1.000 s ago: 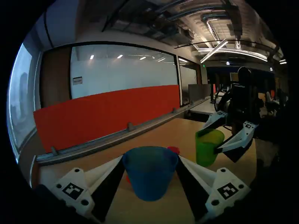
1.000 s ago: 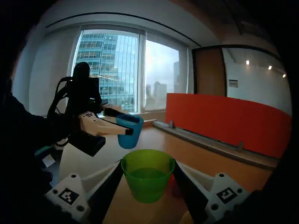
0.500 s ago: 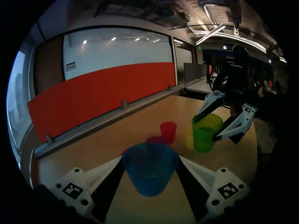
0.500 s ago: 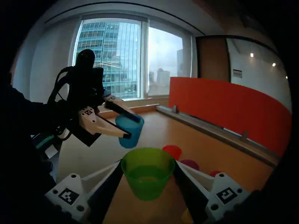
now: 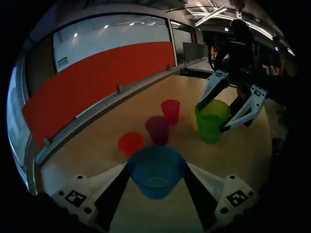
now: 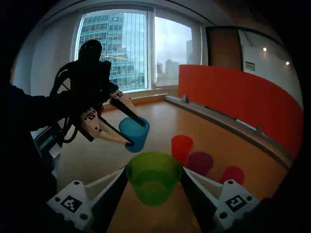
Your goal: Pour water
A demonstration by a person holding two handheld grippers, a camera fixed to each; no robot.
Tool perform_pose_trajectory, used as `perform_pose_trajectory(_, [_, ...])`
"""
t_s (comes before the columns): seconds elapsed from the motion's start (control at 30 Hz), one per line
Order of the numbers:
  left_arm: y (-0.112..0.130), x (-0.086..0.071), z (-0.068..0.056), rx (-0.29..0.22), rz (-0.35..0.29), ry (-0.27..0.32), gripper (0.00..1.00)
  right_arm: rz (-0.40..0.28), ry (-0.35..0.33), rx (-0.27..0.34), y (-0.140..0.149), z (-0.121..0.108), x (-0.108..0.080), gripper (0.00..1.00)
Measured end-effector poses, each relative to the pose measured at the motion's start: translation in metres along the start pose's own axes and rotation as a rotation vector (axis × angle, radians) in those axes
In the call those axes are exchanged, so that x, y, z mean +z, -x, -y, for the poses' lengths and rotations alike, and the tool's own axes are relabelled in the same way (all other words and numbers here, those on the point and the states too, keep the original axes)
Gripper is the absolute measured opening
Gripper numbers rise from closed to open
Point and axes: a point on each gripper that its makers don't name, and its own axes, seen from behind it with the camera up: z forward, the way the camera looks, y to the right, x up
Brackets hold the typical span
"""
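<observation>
Left gripper (image 5: 156,165): both fingers clamped on the sides of a blue cup (image 5: 156,179). The cup sits upright between the fingers with its mouth open to the camera. There is a pale patch at its bottom, and I cannot tell whether that is water.

Right gripper (image 6: 154,171): both fingers pressed against a green cup (image 6: 154,183), gripped just below the rim. The cup is upright and a liquid level shows inside, low in the cup.

Right gripper view: the left gripper (image 6: 136,134) stands off to the left with the blue cup (image 6: 134,136) pinched between its fingers, close to upright. A dark sleeve is behind it. The two held cups are apart, not touching.

Left gripper view: the right gripper (image 5: 212,116) is at right and carries the green cup (image 5: 211,121), also upright.

Wooden table (image 5: 241,155) lies below both grippers. Three loose cups stand on it in a row between them:
- an orange cup (image 5: 131,143), nearest the blue cup
- a purple cup (image 5: 157,129), just beside the orange one
- a red cup (image 5: 170,110), farthest along the row

A yellow cup (image 5: 193,123) stands partly hidden behind the green cup.

An orange partition (image 5: 97,77) runs along the far edge of the table. A window (image 6: 112,50) with a tower outside is behind the left gripper.
</observation>
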Motion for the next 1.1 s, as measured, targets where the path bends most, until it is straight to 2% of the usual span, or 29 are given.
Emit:
perform_pose_trajectory(0.47, [0.036, 0.023, -0.009, -0.012, 0.114, 0.066, 0.89, 0.111, -0.015, -0.011, 0.037, -0.001, 0.014, 0.92])
perform_pose_trajectory(0.67, [0.051, 0.033, -0.012, -0.001, 0.154, 0.082, 0.89, 0.148, -0.022, -0.019, 0.05, 0.001, 0.017, 0.92])
perform_pose_trajectory(1.1, [0.069, 0.044, -0.019, -0.023, 0.175, 0.102, 0.89, 0.173, -0.021, -0.014, 0.063, -0.001, 0.022, 0.92])
